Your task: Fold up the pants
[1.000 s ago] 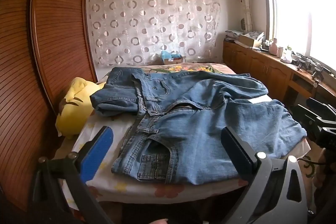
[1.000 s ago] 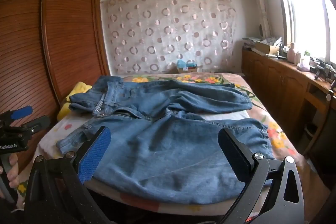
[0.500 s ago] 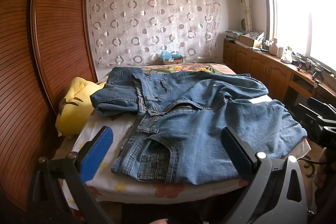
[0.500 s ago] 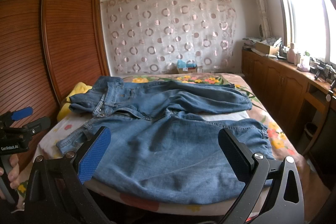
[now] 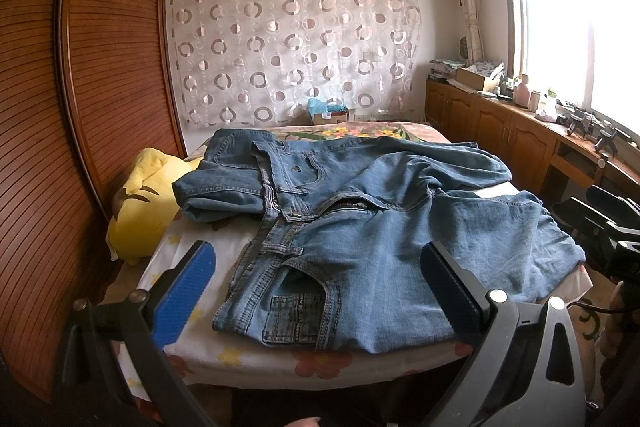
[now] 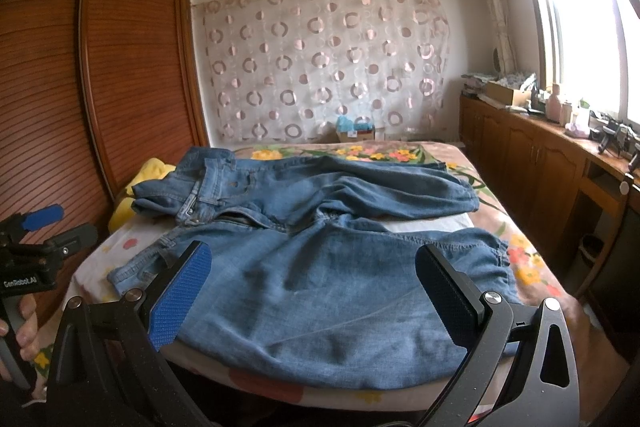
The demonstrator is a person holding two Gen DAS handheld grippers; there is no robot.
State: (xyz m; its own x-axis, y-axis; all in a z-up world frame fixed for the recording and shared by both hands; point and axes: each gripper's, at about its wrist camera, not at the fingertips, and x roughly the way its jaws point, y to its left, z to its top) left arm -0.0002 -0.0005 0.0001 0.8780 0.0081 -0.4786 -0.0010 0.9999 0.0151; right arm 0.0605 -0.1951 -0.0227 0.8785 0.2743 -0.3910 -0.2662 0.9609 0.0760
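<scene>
Jeans [image 5: 360,227] spread flat on bed [image 5: 256,355] w/ floral sheet, unfolded. Waistband twd left side by yellow plush [image 5: 148,203], fly open, back-left part flopped over. Two legs run out to the right, far leg [image 6: 380,187] lying apart from near leg [image 6: 320,299], strip of sheet showing btwn them.

Left tongs [image 5: 320,299] wide open, nothing gripped, held above near edge of bed over the pocket/hip area. Right tongs [image 6: 312,291] also wide open, empty, above near leg. Neither touching denim afaict.

Left tongs also visible at the left edge of right-wrist view, person's hand [image 6: 16,331] on the handle.

Wood wardrobe [image 6: 120,67] left of bed.
</scene>
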